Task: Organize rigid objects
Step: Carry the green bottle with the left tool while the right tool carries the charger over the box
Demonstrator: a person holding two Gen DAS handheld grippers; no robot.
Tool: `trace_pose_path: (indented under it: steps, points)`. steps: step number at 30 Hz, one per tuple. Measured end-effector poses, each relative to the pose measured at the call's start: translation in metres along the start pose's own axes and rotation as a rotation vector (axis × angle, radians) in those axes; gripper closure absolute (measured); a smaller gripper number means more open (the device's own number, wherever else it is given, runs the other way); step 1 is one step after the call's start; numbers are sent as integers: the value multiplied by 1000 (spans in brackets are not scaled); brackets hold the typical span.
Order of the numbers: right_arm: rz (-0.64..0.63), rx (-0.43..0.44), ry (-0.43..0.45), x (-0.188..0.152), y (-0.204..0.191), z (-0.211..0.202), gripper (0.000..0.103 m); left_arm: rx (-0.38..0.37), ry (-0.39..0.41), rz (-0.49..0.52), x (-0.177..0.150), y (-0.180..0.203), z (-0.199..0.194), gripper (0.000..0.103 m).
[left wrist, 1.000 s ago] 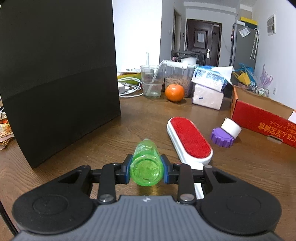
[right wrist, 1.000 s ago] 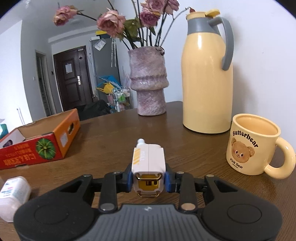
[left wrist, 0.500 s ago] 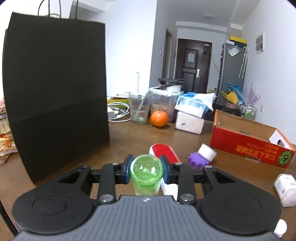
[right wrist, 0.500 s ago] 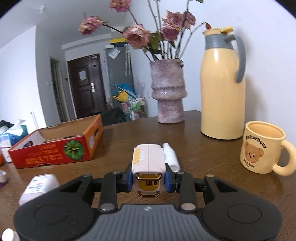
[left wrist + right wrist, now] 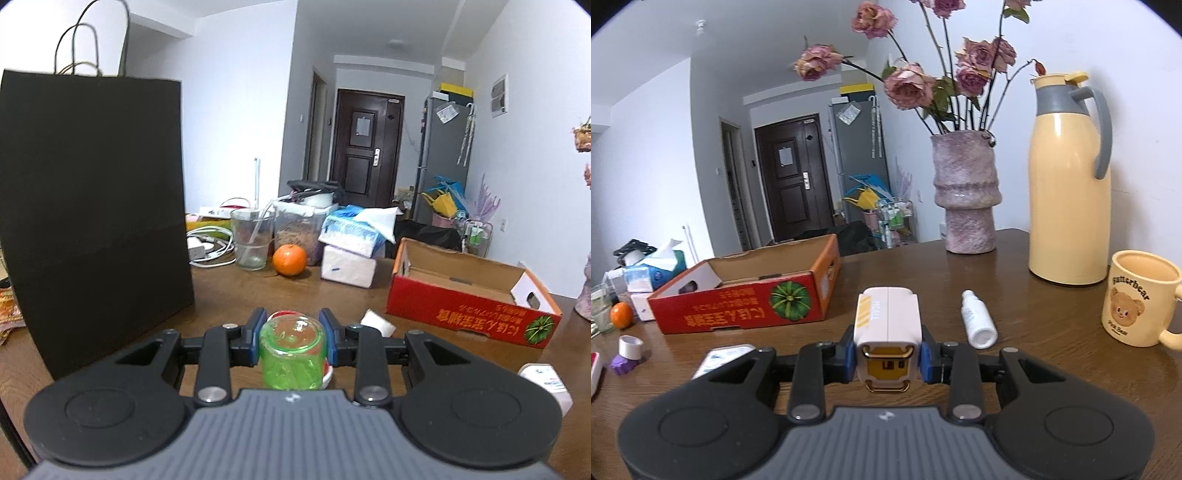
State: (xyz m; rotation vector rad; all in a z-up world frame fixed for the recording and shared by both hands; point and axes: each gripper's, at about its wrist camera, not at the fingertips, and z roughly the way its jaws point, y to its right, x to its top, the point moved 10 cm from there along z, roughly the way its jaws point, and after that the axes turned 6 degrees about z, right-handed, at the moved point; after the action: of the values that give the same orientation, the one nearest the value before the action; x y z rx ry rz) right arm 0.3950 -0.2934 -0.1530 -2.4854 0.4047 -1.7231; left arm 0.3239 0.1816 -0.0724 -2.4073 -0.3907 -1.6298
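Both tongs are carrying loads clear above the table, the left tongs [image 5: 292, 341] clenching a green bottle [image 5: 291, 354] and the right tongs [image 5: 887, 356] gripping a white box-shaped gadget [image 5: 887, 328], likely bound for the red cardboard box [image 5: 746, 310].

Both wrist views sit low over the worktop [image 5: 229, 295], looking forward along their jaws toward the far door. The left view faces the black bag [image 5: 92, 206]; the right faces the vase [image 5: 966, 192]. Both share the red box [image 5: 469, 306] [image 5: 746, 299] and orange [image 5: 290, 259] [image 5: 621, 315].
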Motion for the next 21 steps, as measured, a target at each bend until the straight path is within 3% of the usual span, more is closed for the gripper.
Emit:
trace_pose_path:
  steps: [21]
  points:
    - [-51,137,23,20,-65,4,72,-164,13,41,26,111,17,71]
